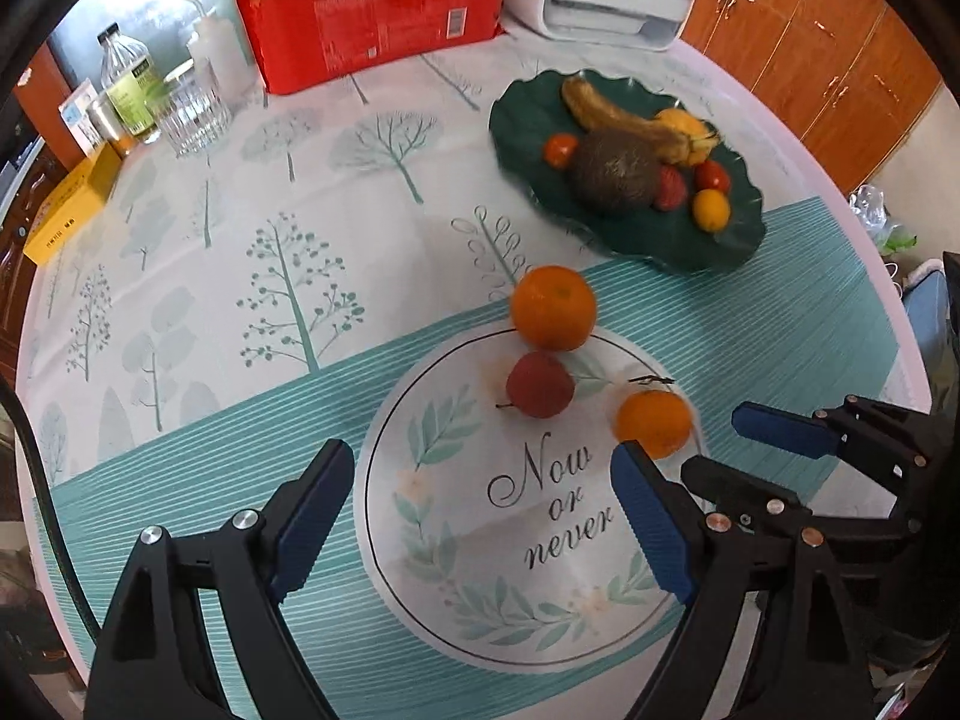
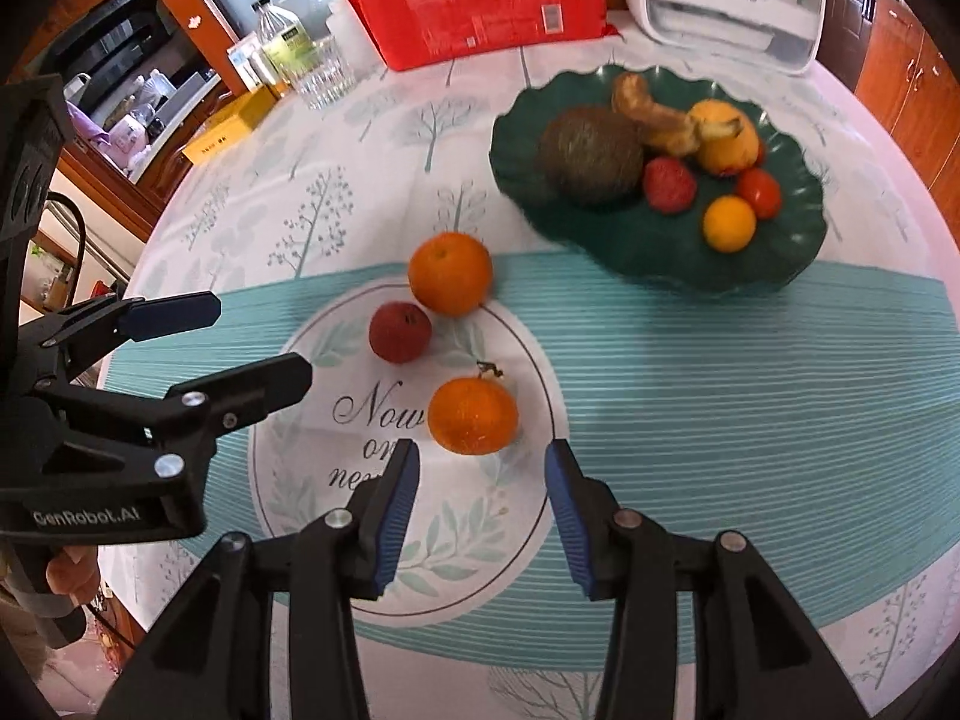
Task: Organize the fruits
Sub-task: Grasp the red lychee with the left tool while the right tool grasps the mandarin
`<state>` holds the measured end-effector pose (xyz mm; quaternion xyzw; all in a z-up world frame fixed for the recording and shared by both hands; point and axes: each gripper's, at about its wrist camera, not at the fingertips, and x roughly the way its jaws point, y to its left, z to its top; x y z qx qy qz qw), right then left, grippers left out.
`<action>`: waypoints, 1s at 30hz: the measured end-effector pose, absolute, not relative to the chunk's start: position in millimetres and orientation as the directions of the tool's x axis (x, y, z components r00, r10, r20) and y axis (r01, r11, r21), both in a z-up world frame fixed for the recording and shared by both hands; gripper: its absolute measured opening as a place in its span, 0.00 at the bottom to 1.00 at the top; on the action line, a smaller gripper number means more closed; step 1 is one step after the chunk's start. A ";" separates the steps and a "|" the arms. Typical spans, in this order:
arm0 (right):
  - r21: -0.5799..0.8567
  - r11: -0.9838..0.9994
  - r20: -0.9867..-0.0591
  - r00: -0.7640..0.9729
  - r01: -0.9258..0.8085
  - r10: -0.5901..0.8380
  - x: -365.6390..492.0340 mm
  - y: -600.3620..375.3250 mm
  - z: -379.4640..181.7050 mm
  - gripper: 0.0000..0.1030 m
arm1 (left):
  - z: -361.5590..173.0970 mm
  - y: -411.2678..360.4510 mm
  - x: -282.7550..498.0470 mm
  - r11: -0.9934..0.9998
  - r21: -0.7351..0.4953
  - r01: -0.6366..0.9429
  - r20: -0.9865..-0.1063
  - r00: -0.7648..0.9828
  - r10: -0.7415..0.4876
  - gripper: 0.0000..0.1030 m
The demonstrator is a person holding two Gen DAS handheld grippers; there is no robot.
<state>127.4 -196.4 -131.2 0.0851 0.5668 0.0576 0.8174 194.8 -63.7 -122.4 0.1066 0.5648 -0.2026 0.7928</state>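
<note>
A small orange (image 2: 473, 416) lay on the tablecloth (image 2: 720, 372) just beyond my right gripper (image 2: 483, 510), whose fingers gaped wide and held nothing. Farther off, a red fruit (image 2: 399, 333) and a bigger orange (image 2: 450, 273) sat close together, and the green plate (image 2: 660, 258) of fruit lay far right. My left gripper (image 1: 480, 516) hung wide open, empty.

I have both grippers low, side by side, pointing forward. My left gripper (image 1: 480, 510) has its jaws spread wide — nothing between them. My right gripper (image 2: 480, 510) is likewise parted and empty, close beside the left.
</note>
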 end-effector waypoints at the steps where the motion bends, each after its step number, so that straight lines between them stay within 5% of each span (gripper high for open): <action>1: 0.205 0.979 -0.917 0.349 0.001 0.192 128.4 -195.4 -134.6 0.43 | -124.8 -64.5 196.5 0.897 -0.061 0.438 -0.940 0.277 -0.199 0.84; 21: 0.213 0.977 -0.909 0.361 -0.023 0.207 144.6 -190.6 -159.0 0.39 | -150.1 -83.4 219.3 0.902 -0.095 0.421 -0.937 0.267 -0.224 0.84; 30: 0.202 0.979 -0.909 0.368 -0.020 0.195 135.8 -200.2 -155.5 0.39 | -168.2 -95.3 224.0 0.893 -0.124 0.432 -0.949 0.211 -0.234 0.65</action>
